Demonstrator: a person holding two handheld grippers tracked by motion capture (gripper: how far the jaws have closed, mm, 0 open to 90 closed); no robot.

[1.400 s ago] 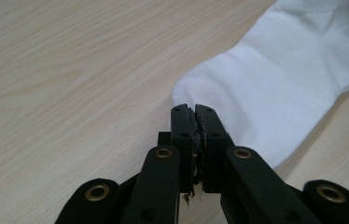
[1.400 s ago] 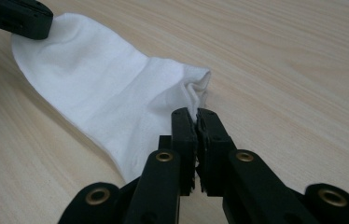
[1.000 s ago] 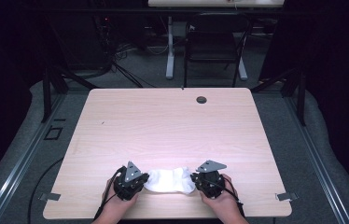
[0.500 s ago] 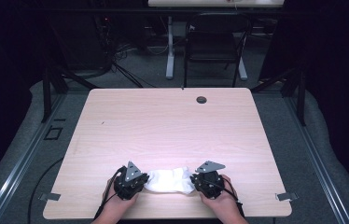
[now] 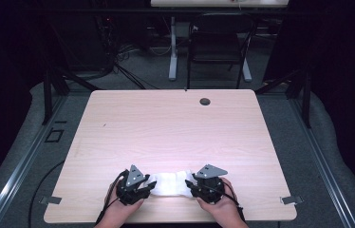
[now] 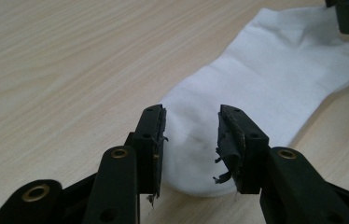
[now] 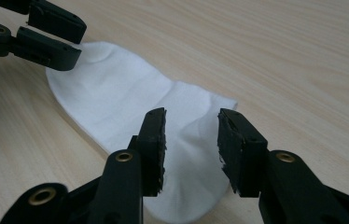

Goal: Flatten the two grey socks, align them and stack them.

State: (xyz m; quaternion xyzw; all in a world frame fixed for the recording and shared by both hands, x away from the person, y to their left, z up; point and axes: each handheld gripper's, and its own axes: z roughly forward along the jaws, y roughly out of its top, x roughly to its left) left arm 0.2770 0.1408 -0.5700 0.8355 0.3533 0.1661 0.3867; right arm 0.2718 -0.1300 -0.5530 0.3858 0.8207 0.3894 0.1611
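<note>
High view: a white sock (image 5: 170, 183) lies flat at the surface's (image 5: 166, 128) near edge, between the left gripper (image 5: 143, 188) and right gripper (image 5: 195, 187), apparently touching neither.

Left gripper view: its jaws, just opening, stand released over the sock's end (image 6: 196, 154).

Right gripper view: the jaws, also just opening, straddle the other end (image 7: 186, 154), gripping nothing.

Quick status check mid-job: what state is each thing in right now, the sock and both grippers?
Sock: lying flat on the table, one end at each gripper.
Left gripper: open, jaws just opened, astride the sock's rounded end, pads not pressing.
Right gripper: open, jaws just opened, astride the other end, not gripping.
</note>
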